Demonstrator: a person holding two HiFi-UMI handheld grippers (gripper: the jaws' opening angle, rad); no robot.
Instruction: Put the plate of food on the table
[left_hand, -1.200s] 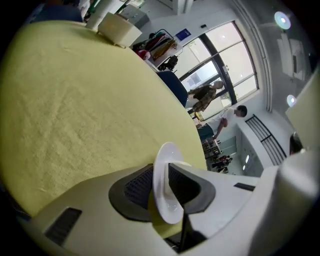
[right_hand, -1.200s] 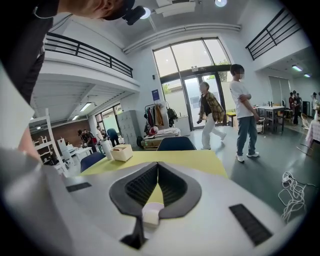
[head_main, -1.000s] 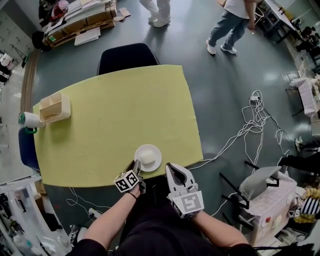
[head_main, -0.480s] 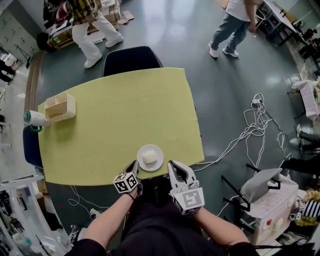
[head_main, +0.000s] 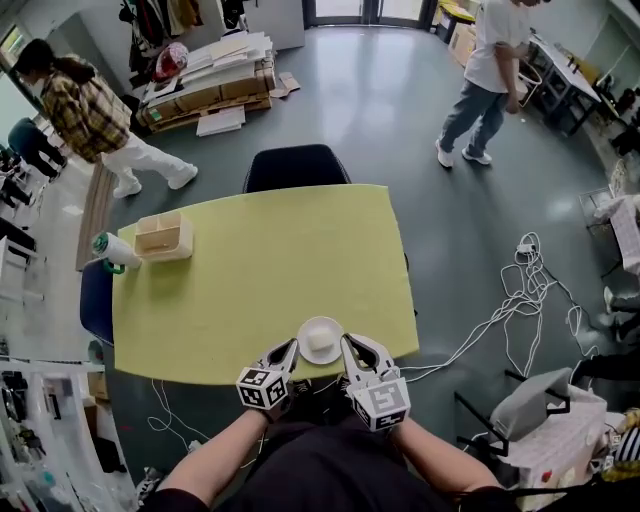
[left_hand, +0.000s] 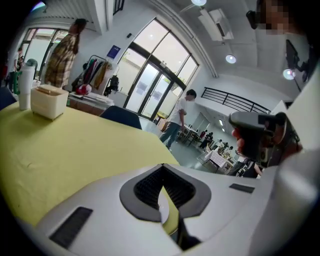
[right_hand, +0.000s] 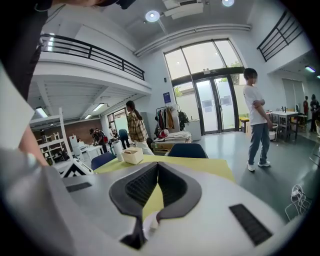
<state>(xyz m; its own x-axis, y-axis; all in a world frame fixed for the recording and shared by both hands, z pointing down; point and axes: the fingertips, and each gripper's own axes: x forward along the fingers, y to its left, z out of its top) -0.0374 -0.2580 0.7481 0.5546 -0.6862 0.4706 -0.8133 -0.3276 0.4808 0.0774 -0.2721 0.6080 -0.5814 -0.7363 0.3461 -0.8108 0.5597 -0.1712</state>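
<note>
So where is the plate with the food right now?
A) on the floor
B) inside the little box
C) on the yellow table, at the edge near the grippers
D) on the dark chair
C: the white plate sits on the yellow table at its near edge, between the left gripper and the right gripper.

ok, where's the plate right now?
Head view, bottom centre: the plate sits on the yellow table at its near edge, between the tips of the left tongs and the right tongs.
</note>
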